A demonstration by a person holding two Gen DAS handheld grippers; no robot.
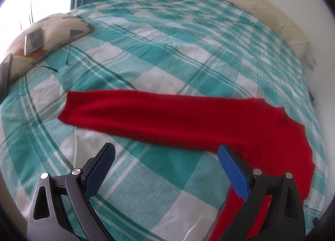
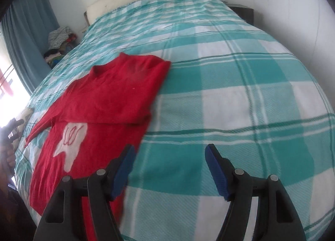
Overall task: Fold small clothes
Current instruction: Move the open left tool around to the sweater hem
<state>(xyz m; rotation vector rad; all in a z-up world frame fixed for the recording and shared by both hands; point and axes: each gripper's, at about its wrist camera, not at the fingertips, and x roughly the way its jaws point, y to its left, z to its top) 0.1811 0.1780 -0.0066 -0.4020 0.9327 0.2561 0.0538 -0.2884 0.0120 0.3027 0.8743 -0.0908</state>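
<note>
left wrist view showed the red sweater (image 1: 159, 113) lying flat on the checked bedspread (image 1: 167, 52), its long sleeve stretched out toward the left, unfolded. the left gripper (image 1: 166, 153) hung over the bedspread with its jaws spread and empty, one pad just beside the armpit. a good next step, by my judgement, was to pinch that sleeve near the cuff and lay it square across the body. right wrist view showed the other side already folded in over the white motif (image 2: 71, 142), and the right gripper (image 2: 168, 155) likewise spread, holding nothing. the hem was cut off by the gripper bodies, and the blurred shape at that view's left edge was possibly a hand.
</note>
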